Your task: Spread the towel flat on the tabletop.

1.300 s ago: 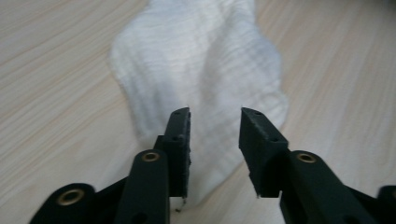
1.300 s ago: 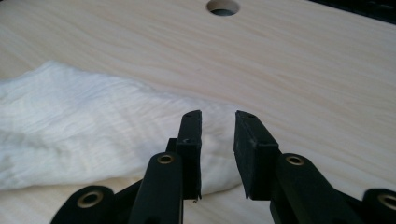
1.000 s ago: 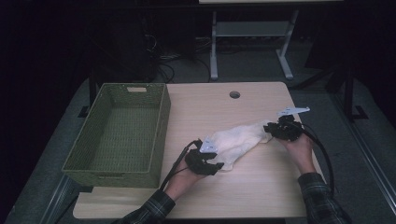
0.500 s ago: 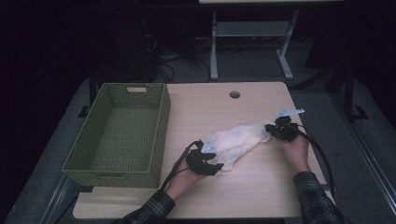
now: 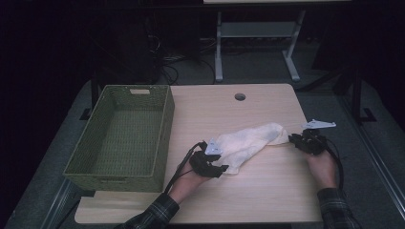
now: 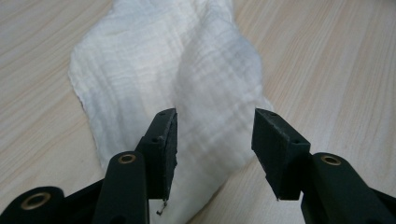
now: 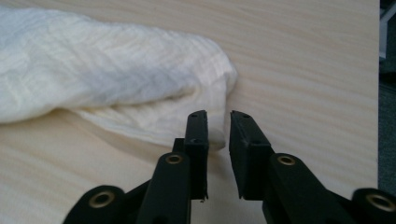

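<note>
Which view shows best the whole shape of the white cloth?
The high view: the cloth lies stretched between both grippers, all edges visible. The left gripper view gives one end and the weave close up; the right gripper view gives the other, folded end.

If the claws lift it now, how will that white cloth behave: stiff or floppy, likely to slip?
Probably floppy: the white cloth lies rumpled and folded over itself on the table, so it should sag between grip points. Likely light, since the weave looks thin and crinkled. Slipping seems unlikely; the textured weave should catch in the right claw, whose jaws are nearly shut at its edge.
</note>
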{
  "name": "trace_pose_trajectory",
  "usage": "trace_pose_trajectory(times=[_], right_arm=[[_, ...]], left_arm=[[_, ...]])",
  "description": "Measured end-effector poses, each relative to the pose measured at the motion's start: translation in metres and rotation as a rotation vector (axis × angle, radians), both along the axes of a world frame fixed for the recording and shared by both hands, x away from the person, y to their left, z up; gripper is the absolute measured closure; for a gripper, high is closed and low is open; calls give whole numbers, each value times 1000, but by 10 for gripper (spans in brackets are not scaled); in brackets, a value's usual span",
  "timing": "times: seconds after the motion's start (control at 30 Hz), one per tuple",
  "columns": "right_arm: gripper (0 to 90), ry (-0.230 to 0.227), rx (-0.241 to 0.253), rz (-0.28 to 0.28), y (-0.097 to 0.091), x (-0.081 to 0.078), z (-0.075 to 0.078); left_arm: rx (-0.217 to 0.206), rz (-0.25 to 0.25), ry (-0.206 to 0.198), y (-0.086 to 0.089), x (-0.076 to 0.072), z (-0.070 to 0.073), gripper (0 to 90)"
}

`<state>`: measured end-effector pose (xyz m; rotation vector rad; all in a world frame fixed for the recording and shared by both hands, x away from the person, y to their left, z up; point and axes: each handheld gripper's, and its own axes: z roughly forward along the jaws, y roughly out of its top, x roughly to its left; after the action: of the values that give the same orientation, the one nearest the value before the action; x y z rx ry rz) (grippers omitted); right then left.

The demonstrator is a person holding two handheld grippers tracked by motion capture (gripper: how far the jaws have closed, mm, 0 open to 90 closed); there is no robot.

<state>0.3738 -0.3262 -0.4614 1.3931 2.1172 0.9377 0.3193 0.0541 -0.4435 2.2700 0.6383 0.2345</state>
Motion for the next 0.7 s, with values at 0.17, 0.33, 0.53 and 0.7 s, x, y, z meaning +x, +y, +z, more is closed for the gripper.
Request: trace_pose_trajectory(times=[0.17, 0.33, 0.53, 0.7], right_arm=[[689, -17, 33, 3, -3, -18, 6], [635, -13, 46, 48, 8, -46, 8], [595, 0, 78, 92, 15, -71, 5], [587, 10, 85, 117, 20, -87, 4]], left_arm=[[-18, -12, -2, -10, 2, 5, 481], [-24, -52, -11, -28, 6, 8, 481], [3, -65, -19, -48, 11, 4, 478], [38, -66, -38, -59, 18, -2, 480]])
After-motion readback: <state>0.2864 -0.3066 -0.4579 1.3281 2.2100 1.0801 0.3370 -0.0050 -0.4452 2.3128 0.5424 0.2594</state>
